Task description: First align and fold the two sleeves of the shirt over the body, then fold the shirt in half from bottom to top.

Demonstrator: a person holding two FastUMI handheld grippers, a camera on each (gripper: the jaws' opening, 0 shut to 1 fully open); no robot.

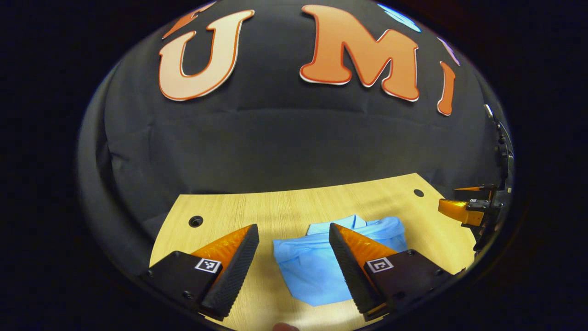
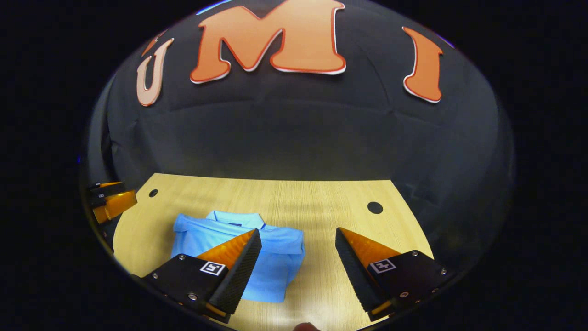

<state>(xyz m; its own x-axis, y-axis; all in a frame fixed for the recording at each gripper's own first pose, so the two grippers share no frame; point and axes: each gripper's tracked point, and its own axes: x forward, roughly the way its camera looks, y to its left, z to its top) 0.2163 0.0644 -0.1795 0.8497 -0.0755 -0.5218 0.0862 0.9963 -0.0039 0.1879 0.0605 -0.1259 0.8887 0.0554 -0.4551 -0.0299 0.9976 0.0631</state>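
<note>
While I hold both claws above the worktop [image 1: 285, 202], the blue shirt [image 1: 312, 266] lies folded in a compact bundle (collar toward the far edge) near the front edge. My left gripper [image 1: 294, 246] gapes wide, holding nothing; my right gripper [image 2: 298, 250] also spreads wide over the shirt's right side.

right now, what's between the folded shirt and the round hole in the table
Nothing: in the right gripper view only bare table lies between the shirt and the hole.
</note>
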